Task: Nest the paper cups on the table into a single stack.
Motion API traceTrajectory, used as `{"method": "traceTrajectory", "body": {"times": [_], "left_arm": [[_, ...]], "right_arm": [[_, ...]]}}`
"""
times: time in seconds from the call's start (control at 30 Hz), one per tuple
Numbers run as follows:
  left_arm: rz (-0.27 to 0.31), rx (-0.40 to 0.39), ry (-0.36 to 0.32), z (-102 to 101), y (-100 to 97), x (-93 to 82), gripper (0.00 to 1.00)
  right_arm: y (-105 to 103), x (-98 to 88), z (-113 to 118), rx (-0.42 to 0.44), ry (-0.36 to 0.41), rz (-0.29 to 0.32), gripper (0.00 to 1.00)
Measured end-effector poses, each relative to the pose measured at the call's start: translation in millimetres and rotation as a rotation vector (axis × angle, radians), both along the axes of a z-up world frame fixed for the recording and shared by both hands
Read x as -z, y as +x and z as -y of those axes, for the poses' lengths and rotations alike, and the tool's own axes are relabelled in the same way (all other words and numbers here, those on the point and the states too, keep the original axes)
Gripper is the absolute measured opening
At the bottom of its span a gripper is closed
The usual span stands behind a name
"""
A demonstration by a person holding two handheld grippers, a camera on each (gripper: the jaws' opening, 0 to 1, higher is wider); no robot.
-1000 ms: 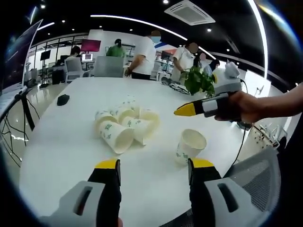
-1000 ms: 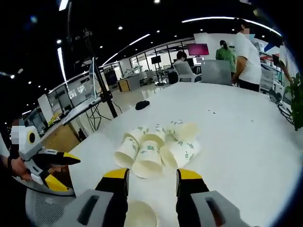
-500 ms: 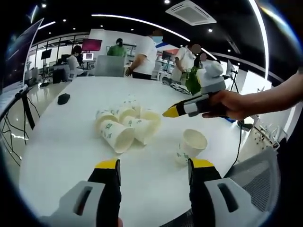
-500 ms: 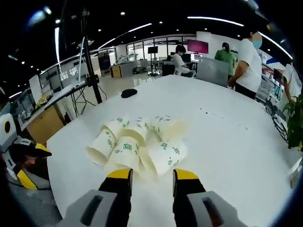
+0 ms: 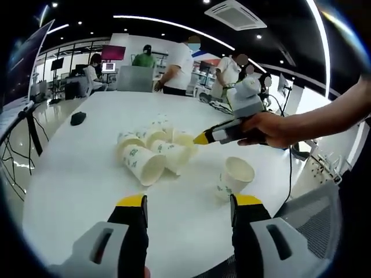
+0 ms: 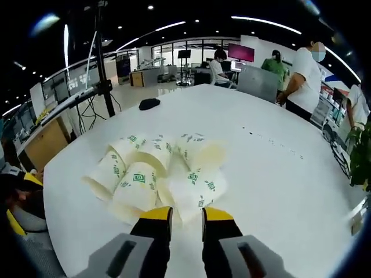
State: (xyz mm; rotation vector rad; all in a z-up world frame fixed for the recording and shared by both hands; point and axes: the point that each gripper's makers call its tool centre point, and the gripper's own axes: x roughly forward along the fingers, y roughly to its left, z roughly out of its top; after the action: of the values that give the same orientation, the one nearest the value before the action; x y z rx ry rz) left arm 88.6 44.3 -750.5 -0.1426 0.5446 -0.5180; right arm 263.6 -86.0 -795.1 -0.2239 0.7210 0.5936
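While the pile of cups lies loose mid-table and one cup stands near the edge, nothing is stacked; the left gripper gapes empty, the right gripper is nearly closed, empty.

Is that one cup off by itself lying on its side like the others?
No, in the left gripper view the lone cup stands upright on the table, mouth up, apart from the pile of tipped cups.

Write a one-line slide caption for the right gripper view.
Right tongs, yellow-tipped, close in on a heap of green-printed white paper cups lying on a white table.
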Motion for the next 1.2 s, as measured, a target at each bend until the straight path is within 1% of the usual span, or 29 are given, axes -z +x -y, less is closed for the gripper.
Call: {"method": "traceTrajectory", "body": {"times": [0.17, 0.37, 0.43, 0.5, 0.6, 0.73, 0.87, 0.97, 1.2], "left_arm": [[-0.003, -0.003, 0.001, 0.3, 0.0, 0.3, 0.57], [-0.01, 0.001, 0.002, 0.7, -0.3, 1.9, 0.57], [-0.012, 0.002, 0.002, 0.5, -0.4, 2.9, 0.56], [-0.012, 0.002, 0.001, 0.4, -0.3, 3.2, 0.56], [-0.014, 0.002, 0.001, 0.1, -0.2, 4.3, 0.56], [-0.015, 0.002, 0.0, 0.3, -0.2, 4.5, 0.55], [-0.016, 0.001, -0.001, 0.4, -0.3, 4.4, 0.55], [-0.015, 0.0, -0.002, -1.3, 0.7, 6.2, 0.55], [-0.014, 0.002, -0.002, -0.2, 0.4, 4.7, 0.54]], "right_arm": [[1.5, 3.2, -0.1, -0.01, -0.002, -0.001, 0.15], [0.7, 2.9, -0.3, -0.033, -0.021, 0.013, 0.1], [-1.4, 4.2, -4.2, -0.053, -0.006, 0.004, 0.06], [-2.1, 3.5, -3.5, -0.061, -0.02, 0.012, 0.05], [-1.2, 3.8, -2.4, -0.059, -0.018, 0.012, 0.03], [4.0, 5.7, 3.0, -0.052, -0.035, 0.028, 0.01], [3.8, 3.0, 5.7, -0.048, -0.037, 0.028, 0.0], [2.9, 4.5, 10.8, -0.047, -0.048, 0.026, 0.0], [-0.6, 0.9, 21.8, -0.042, -0.062, 0.039, 0.0]]}}
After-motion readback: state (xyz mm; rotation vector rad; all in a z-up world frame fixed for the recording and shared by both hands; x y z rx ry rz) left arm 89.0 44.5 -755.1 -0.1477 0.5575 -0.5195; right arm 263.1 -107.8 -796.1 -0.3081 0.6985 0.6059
